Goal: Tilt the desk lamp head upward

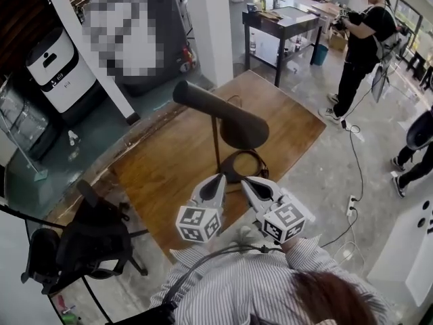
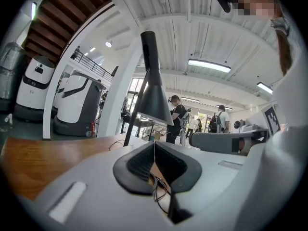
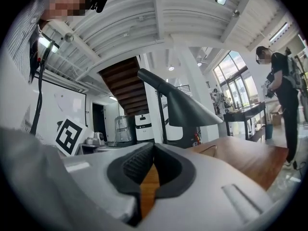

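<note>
A dark grey desk lamp stands on the wooden table (image 1: 169,164). Its cone head (image 1: 223,117) lies roughly level, wide end to the right, on a thin stem above a round base (image 1: 243,166). My left gripper (image 1: 220,179) and right gripper (image 1: 246,181) hover side by side just in front of the base, both shut and holding nothing. The lamp head (image 2: 154,97) rises beyond the closed left gripper (image 2: 154,144) in the left gripper view. Above and to the right of the closed right gripper (image 3: 153,146), the right gripper view shows the lamp head (image 3: 185,107).
A black office chair (image 1: 88,239) stands left of the table. A white machine (image 1: 61,66) is at the back left and a black table (image 1: 284,22) behind. One person (image 1: 362,46) stands at the far right. Cables and a power strip (image 1: 352,205) lie on the floor.
</note>
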`<action>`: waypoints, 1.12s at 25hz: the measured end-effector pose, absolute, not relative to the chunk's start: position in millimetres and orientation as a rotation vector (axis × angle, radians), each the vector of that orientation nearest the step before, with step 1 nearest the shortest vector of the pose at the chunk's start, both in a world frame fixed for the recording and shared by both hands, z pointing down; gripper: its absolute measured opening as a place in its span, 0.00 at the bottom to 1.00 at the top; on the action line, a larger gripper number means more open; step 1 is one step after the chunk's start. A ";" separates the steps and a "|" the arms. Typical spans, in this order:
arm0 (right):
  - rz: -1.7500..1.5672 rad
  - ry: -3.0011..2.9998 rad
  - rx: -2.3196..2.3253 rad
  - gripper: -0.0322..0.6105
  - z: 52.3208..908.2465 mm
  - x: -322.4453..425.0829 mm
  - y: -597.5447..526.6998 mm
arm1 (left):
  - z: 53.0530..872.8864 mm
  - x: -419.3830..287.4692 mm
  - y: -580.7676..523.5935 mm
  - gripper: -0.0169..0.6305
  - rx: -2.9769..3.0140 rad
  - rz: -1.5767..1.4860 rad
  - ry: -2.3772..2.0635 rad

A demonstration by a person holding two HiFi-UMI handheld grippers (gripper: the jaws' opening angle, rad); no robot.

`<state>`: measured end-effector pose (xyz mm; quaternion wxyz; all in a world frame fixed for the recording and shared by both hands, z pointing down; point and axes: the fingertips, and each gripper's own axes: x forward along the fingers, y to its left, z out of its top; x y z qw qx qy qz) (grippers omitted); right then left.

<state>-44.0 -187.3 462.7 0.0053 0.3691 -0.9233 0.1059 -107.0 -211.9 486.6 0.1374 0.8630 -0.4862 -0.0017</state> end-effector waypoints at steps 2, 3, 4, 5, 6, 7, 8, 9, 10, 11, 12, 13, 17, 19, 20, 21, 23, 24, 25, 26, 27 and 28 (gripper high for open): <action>0.330 -2.893 1.144 0.05 463.3 -44.6 -196.7 | 484.8 -107.1 -223.3 0.04 2.500 -0.013 -1.417; 0.332 -2.894 1.134 0.05 463.7 -44.7 -200.9 | 484.7 -106.2 -228.7 0.04 2.500 -0.013 -1.419; 0.336 -2.895 1.123 0.05 464.3 -44.7 -204.6 | 485.5 -105.4 -233.5 0.04 2.499 -0.010 -1.421; 0.337 -2.896 1.113 0.05 464.7 -44.8 -207.8 | 487.1 -105.0 -238.0 0.05 2.496 -0.002 -1.426; 0.337 -2.899 1.101 0.05 464.8 -45.2 -210.6 | 488.9 -105.4 -242.3 0.07 2.492 0.008 -1.434; 0.335 -2.904 1.089 0.05 464.5 -45.6 -213.4 | 490.5 -106.3 -246.8 0.09 2.488 0.017 -1.443; 0.335 -2.909 1.073 0.05 464.2 -46.1 -216.2 | 491.8 -107.3 -251.7 0.10 2.482 0.023 -1.454; 0.338 -2.914 1.057 0.05 464.5 -46.4 -219.0 | 492.9 -108.3 -256.7 0.11 2.477 0.027 -1.466; 0.345 -2.918 1.042 0.05 465.5 -46.5 -221.6 | 494.1 -109.5 -261.6 0.12 2.470 0.031 -1.481; 0.356 -2.921 1.030 0.05 467.1 -46.9 -223.8 | 495.4 -111.6 -266.3 0.15 2.462 0.036 -1.503; 0.369 -2.924 1.021 0.05 468.9 -47.3 -225.5 | 496.8 -114.2 -270.8 0.18 2.455 0.042 -1.529; 0.378 -2.925 1.013 0.05 470.7 -47.8 -227.0 | 497.8 -116.9 -274.9 0.21 2.449 0.050 -1.555; 0.383 -2.925 0.998 0.05 474.0 -47.5 -234.2 | 499.9 -122.1 -289.7 0.26 2.438 0.076 -1.620; 0.382 -2.925 1.001 0.05 472.9 -46.4 -238.8 | 500.3 -121.6 -295.8 0.27 2.436 0.083 -1.623; 0.384 -2.927 1.003 0.05 471.7 -46.0 -241.1 | 500.5 -120.7 -298.5 0.27 2.437 0.088 -1.621; 0.389 -2.932 1.005 0.05 470.3 -46.0 -243.4 | 501.0 -119.9 -301.0 0.27 2.439 0.095 -1.619; 0.418 -2.944 1.009 0.07 469.0 -46.4 -248.1 | 503.0 -118.4 -305.5 0.27 2.441 0.107 -1.618; 0.439 -2.949 1.010 0.07 469.0 -46.4 -250.4 | 504.5 -118.0 -307.9 0.27 2.440 0.112 -1.621; 0.464 -2.954 1.012 0.07 468.8 -46.5 -252.7 | 506.1 -117.8 -310.4 0.27 2.437 0.117 -1.624; 0.490 -2.962 1.013 0.08 468.1 -46.6 -254.8 | 507.4 -117.7 -312.6 0.26 2.432 0.120 -1.626; 0.516 -2.973 1.018 0.08 466.6 -46.7 -256.6 | 508.3 -117.8 -314.5 0.24 2.429 0.123 -1.628; 0.539 -2.989 1.028 0.08 463.8 -46.4 -258.2 | 508.8 -117.7 -315.9 0.21 2.426 0.125 -1.632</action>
